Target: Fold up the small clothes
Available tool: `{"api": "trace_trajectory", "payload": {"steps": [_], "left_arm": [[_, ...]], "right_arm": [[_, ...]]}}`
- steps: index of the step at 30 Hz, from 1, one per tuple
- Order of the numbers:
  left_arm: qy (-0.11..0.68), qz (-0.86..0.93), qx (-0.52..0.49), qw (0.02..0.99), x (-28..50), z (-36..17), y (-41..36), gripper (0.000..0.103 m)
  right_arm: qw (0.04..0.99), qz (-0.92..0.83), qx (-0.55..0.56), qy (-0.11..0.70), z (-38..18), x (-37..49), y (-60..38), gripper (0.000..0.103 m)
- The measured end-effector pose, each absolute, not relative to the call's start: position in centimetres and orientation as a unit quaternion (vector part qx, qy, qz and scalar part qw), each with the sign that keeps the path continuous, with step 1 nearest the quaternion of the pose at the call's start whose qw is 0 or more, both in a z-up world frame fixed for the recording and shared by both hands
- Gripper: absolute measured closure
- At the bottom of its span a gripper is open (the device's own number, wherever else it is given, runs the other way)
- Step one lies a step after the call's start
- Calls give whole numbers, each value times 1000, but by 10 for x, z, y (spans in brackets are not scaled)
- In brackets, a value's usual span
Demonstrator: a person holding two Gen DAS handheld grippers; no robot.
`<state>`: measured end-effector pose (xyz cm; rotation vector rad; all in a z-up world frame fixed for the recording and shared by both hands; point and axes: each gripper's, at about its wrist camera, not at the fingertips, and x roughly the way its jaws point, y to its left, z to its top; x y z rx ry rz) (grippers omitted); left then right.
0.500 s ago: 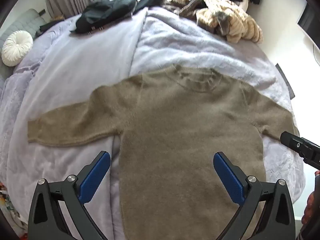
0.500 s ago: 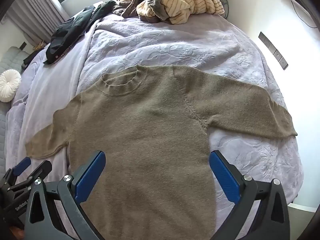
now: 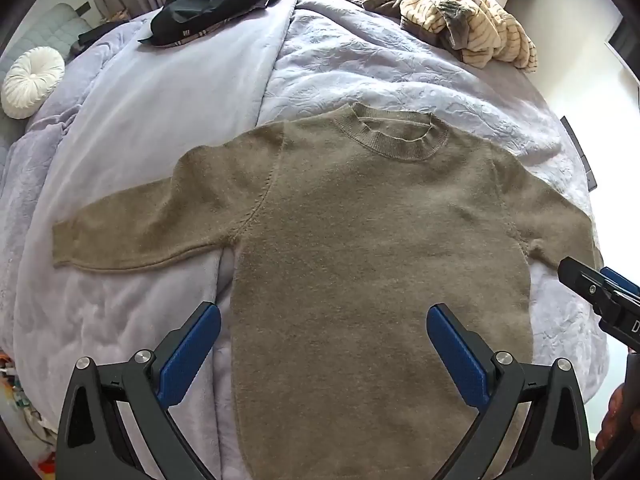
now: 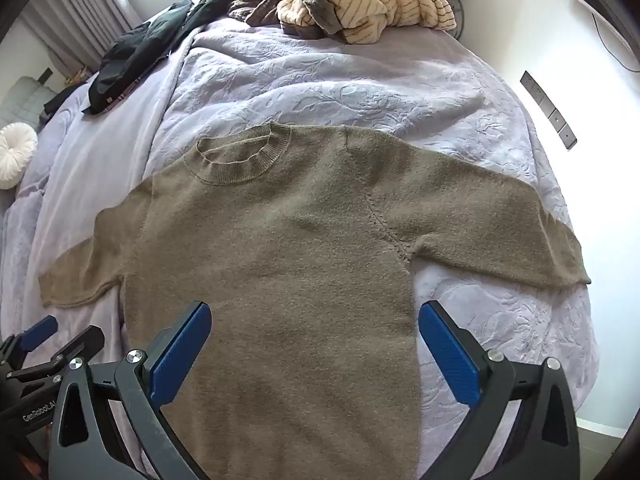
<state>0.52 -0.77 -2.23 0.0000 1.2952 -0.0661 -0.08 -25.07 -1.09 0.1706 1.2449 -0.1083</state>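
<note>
An olive-brown knit sweater (image 3: 360,240) lies flat on the lilac bed cover (image 3: 160,120), collar away from me and both sleeves spread out sideways; it also shows in the right wrist view (image 4: 280,260). My left gripper (image 3: 324,352) is open and empty, hovering above the sweater's lower body near its left edge. My right gripper (image 4: 316,348) is open and empty above the lower body towards the right edge. The right gripper also shows at the right edge of the left wrist view (image 3: 600,296), and the left gripper shows at the lower left of the right wrist view (image 4: 44,344).
A dark garment (image 3: 216,0) and a cream striped pile of clothes (image 3: 472,28) lie at the far end of the bed. A round white cushion (image 3: 32,80) sits at the far left. A white wall with switch plates (image 4: 548,112) borders the bed's right side.
Both grippers have shifted slightly over the sweater and stay open. The sweater has not moved.
</note>
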Motion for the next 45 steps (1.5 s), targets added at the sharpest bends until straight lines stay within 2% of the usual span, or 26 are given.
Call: {"api": "trace_trajectory", "payload": {"steps": [45], "left_arm": [[611, -11, 3, 792, -5, -23, -6, 0]], "right_arm": [[808, -68, 41, 584, -12, -4, -243, 0]]}}
